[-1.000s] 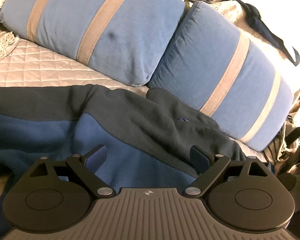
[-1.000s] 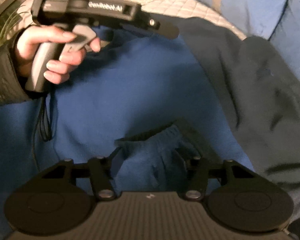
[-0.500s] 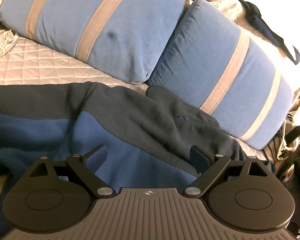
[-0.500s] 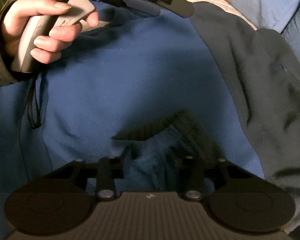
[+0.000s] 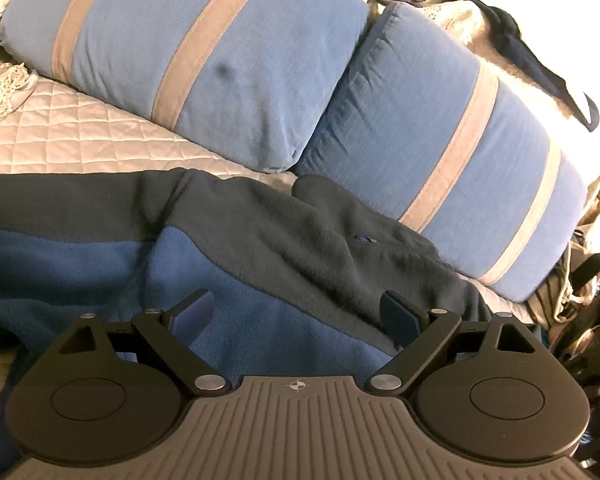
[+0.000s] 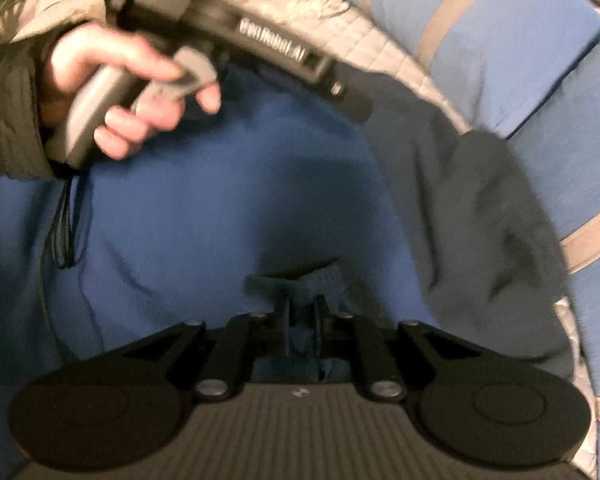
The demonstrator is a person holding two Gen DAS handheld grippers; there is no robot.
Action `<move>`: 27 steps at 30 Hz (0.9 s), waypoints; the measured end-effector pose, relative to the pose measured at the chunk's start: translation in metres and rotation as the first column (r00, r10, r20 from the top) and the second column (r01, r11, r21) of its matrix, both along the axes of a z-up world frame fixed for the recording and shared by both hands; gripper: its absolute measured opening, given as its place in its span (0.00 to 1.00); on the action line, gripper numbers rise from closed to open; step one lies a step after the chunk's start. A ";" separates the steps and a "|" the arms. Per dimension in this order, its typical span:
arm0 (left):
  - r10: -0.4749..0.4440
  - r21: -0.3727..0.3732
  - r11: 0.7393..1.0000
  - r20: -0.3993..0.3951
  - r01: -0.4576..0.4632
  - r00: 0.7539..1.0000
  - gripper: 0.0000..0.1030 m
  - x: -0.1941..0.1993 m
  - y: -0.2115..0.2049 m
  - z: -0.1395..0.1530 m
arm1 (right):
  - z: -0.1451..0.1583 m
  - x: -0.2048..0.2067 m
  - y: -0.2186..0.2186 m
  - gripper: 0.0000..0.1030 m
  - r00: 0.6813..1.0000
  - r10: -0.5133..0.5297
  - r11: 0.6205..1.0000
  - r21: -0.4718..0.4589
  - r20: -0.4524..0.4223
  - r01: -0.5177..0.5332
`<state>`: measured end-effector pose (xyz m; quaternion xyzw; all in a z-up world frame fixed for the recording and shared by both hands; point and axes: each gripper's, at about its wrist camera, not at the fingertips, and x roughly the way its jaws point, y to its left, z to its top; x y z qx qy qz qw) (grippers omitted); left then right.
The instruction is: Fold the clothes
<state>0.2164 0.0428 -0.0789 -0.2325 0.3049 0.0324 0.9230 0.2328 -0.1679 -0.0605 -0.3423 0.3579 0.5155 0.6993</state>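
Note:
A blue and dark grey fleece garment (image 5: 260,248) lies spread over a quilted bed cover. My left gripper (image 5: 296,314) hovers just above it, jaws wide open with nothing between them. In the right wrist view the same fleece (image 6: 228,208) fills the frame, and my right gripper (image 6: 302,312) is shut on a bunched ribbed blue cuff (image 6: 320,276), which it lifts slightly. A hand (image 6: 112,92) holds the left gripper's handle at the upper left of that view.
Two blue cushions with tan stripes (image 5: 204,52) (image 5: 452,152) lean along the far side of the bed. The pale quilted cover (image 5: 72,144) shows at the left. Dark straps and clutter (image 5: 580,292) lie past the bed's right edge.
My right gripper's jaws closed from half open onto the blue cuff and rose with it. The left gripper stayed where it was, still open.

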 end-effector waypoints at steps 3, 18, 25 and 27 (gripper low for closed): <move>0.009 0.005 1.000 0.007 -0.009 1.000 0.89 -0.001 0.000 0.000 | 0.023 0.004 -0.012 0.11 0.996 -0.076 0.995 0.066 0.049 0.073; 0.024 0.048 0.998 0.055 -0.027 0.998 0.89 -0.008 -0.001 0.003 | 0.245 0.002 -0.277 0.11 0.371 -0.917 0.340 0.778 0.149 0.528; 0.015 0.038 0.999 0.066 -0.017 0.998 0.89 -0.008 -0.005 0.004 | 0.211 -0.035 -0.467 0.11 -0.187 -0.982 -0.130 0.764 -0.012 0.633; 0.005 0.037 0.999 0.064 -0.008 0.998 0.89 -0.008 -0.006 0.004 | 0.163 -0.040 -0.498 0.11 -0.292 -0.956 -0.237 0.689 -0.039 0.685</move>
